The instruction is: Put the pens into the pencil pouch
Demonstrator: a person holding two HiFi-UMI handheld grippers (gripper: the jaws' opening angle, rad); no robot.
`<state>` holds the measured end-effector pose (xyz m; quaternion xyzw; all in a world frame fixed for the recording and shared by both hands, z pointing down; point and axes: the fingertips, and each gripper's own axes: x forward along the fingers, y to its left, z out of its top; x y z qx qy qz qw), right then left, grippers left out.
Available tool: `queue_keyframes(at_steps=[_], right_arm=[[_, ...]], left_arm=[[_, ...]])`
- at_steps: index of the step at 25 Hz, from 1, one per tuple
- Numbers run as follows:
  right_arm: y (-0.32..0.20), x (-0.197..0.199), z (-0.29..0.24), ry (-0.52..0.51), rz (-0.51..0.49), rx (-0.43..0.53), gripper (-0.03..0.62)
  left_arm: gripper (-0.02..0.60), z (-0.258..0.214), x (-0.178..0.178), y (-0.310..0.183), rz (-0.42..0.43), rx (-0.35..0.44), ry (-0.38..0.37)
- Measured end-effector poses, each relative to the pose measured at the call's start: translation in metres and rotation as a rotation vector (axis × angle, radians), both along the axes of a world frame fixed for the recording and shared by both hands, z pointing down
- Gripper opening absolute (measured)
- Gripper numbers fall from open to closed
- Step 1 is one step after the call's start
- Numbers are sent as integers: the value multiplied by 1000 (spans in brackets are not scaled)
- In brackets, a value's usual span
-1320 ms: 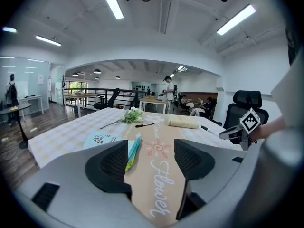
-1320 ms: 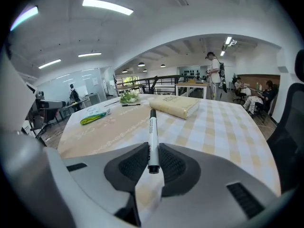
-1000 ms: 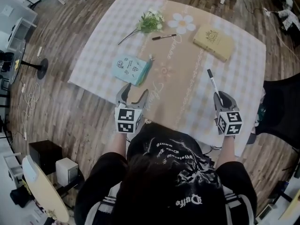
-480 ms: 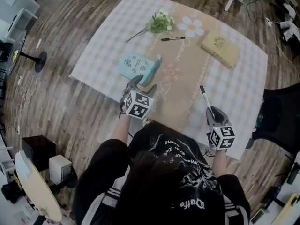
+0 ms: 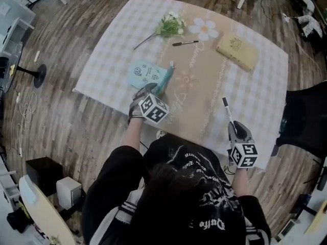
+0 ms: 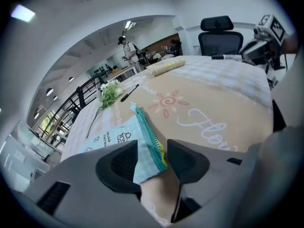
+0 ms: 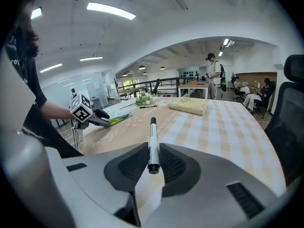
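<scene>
The light-blue pencil pouch [image 5: 145, 74] lies flat on the table's left side, its zipper edge facing right. My left gripper [image 5: 154, 91] is lowered over its near corner. In the left gripper view that corner of the pouch [image 6: 128, 137] sits between the jaws of the left gripper [image 6: 152, 163], which have just been closing; a thin gap still shows at the right pad. My right gripper [image 5: 234, 127] is shut on a black-and-white pen [image 7: 152, 144], held above the table's near right side. A second black pen [image 5: 185, 43] lies far back beside the flowers.
A sprig of flowers [image 5: 168, 24] lies at the far left. A yellow book [image 5: 236, 50] sits at the far right. A black office chair [image 5: 306, 116] stands to the right of the table. The checked tablecloth [image 5: 255, 96] hangs over the near edge.
My left gripper dropped forward onto the pouch's near corner, rolled, and its jaws narrowed. My right gripper drew back toward the near table edge, still holding the pen.
</scene>
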<state>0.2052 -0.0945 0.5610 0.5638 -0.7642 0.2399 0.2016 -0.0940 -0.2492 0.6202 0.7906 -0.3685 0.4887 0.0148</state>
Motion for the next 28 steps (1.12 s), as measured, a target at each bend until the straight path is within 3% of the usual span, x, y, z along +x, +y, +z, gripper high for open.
queue_keyframes(at_steps=[4,6,11,21,24,28], right_arm=[[1,-1,1,4,11,-6,81],[1,-4,2,5,4,-9,81],[-5,-14,3,10,-41,-10,81],[-18,-39,-14,87,-166,21,81],[-22,-49,-22,105,-210,40,81],[-29,-63,-35,128,-265,67,81]], left_arm=[[75,-3,-4,-10,-23,40,-27],[44,-5,-6,-13,-49,43,-10],[32,-15,-9,-14,-129,21,104],[29,-80,-10,-11,-322,26,491],[29,-95,-6,-4,-313,47,537],[29,-102,0,10,-333,5,588]])
